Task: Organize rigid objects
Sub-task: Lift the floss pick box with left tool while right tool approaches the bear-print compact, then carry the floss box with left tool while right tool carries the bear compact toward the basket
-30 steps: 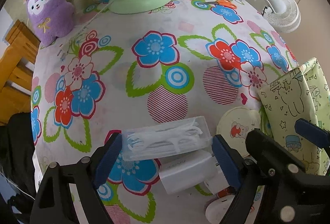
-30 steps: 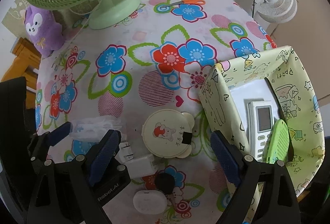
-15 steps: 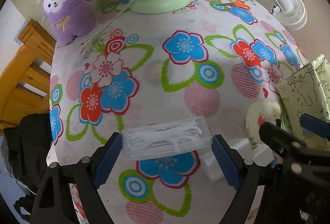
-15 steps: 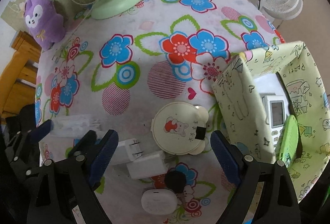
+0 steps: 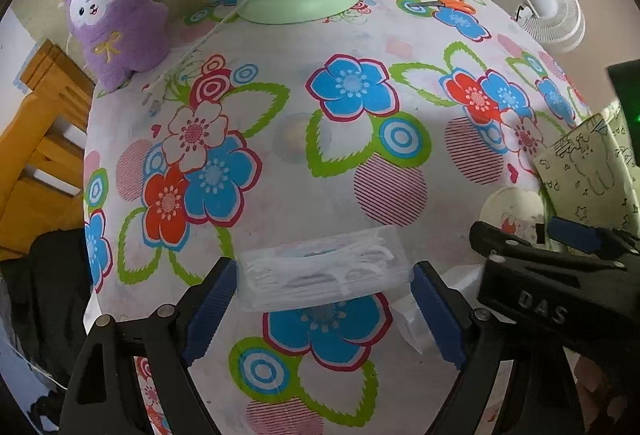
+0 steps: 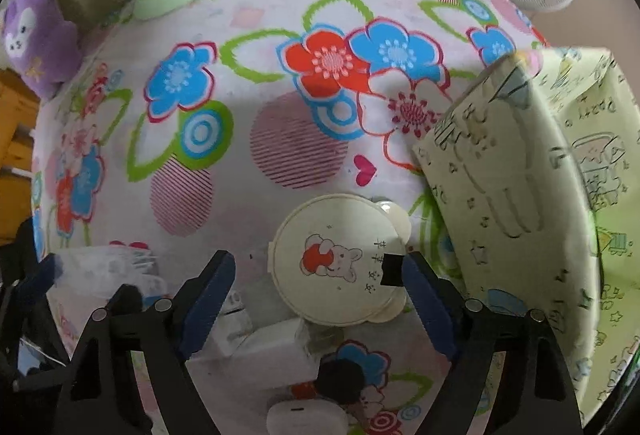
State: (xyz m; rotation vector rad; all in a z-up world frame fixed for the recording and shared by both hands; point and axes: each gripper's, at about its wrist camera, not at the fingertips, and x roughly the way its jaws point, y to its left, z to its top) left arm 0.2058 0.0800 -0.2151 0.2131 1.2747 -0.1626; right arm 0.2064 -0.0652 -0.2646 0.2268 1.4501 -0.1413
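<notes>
My left gripper (image 5: 323, 289) holds a clear plastic box (image 5: 323, 277) of white floss picks; the box spans the whole gap, both blue pads (image 5: 212, 299) pressing on its ends, so the jaws stand wide but are clamped. The box hangs above the flowered tablecloth (image 5: 280, 155).

My right gripper (image 6: 320, 287) points down over a round cream case (image 6: 336, 259) with a bear printed on it. Its jaws have just been closing a little, yet they remain wide; the case lies between them on the cloth. The right pad sits at the case's edge and the left pad is well apart from it, so nothing is gripped.

Just below the case lie a white charger (image 6: 276, 351), a small black round thing (image 6: 340, 375) and a white oval gadget (image 6: 306, 417). To the right stands the pale green fabric bin (image 6: 520, 215) with cartoon drawings, touching or nearly touching the case's far side; I cannot tell which.
</notes>
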